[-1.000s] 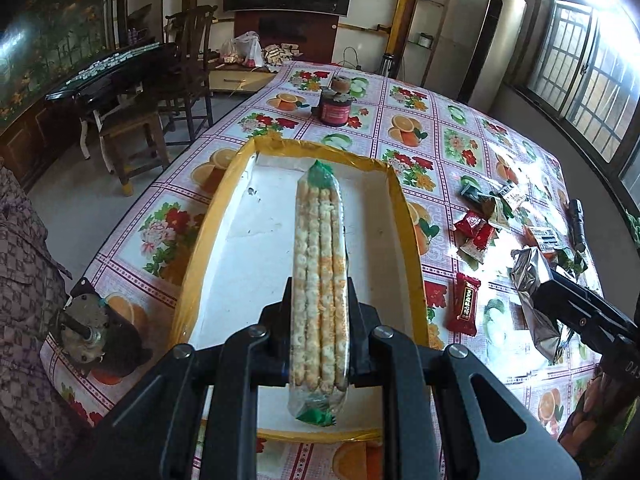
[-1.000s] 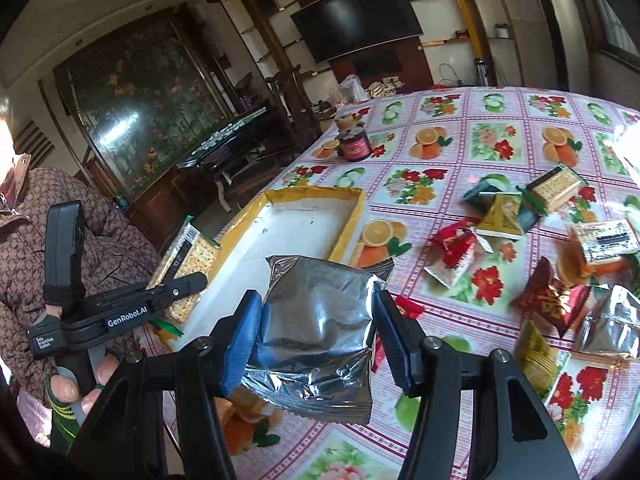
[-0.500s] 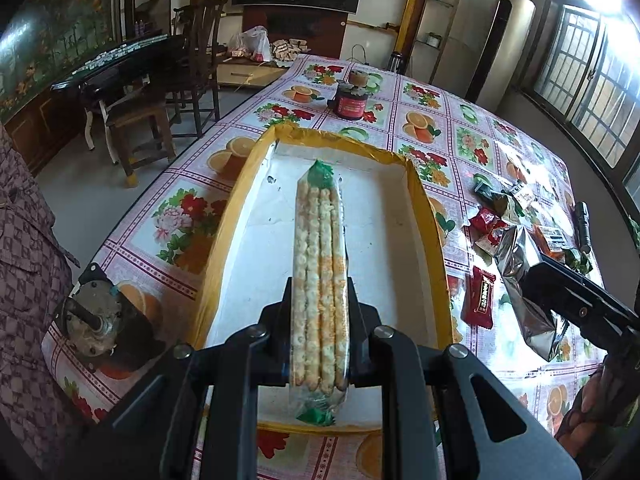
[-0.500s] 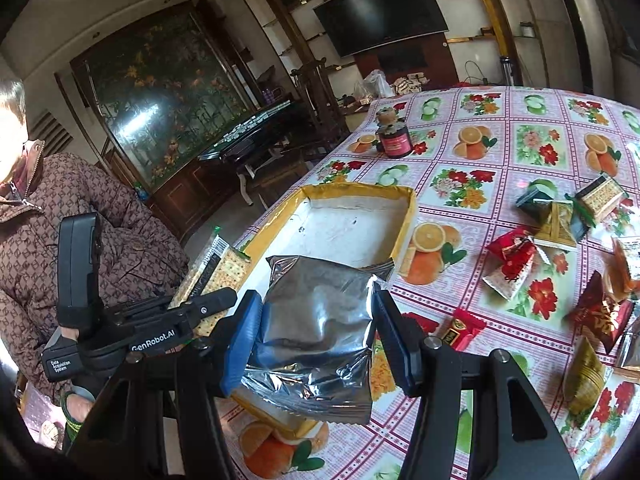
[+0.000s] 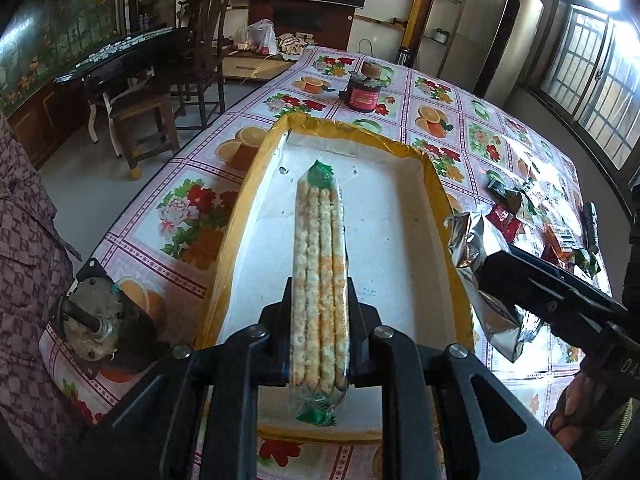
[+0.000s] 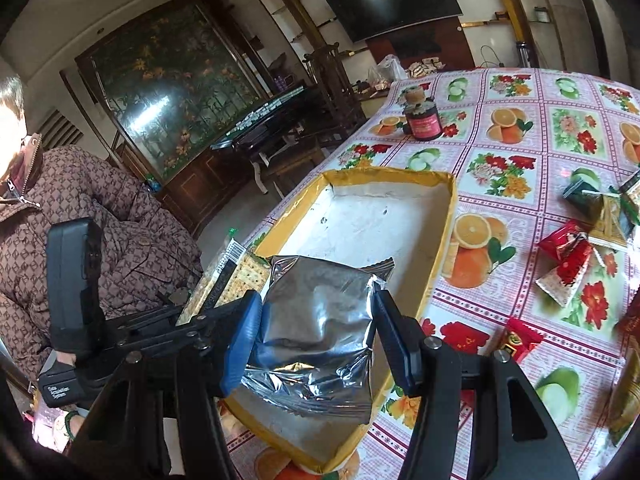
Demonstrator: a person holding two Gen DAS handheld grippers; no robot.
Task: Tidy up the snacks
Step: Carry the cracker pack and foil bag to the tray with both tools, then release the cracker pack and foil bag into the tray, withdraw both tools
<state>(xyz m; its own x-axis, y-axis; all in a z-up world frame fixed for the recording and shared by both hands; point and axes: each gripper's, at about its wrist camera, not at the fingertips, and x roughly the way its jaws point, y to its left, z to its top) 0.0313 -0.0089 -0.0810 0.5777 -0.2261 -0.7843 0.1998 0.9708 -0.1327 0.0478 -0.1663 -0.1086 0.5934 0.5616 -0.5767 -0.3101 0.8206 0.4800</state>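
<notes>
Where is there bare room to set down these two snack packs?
The yellow-rimmed tray is bare inside: its whole white floor, from wall to wall, is free. The tablecloth between the tray and the red jar is also open. To the tray's right it is crowded with loose snack packets.

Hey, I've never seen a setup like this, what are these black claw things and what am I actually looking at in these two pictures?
A person holds a two-finger clamp in each hand, each with its own camera looking along the fingers. The left hand-held gripper is shut on a long cracker pack, above a yellow-rimmed tray. The right hand-held gripper clamps a silver foil bag over the same tray's rim. Small wrapped snacks and a dark jar lie on the fruit-patterned tablecloth.
</notes>
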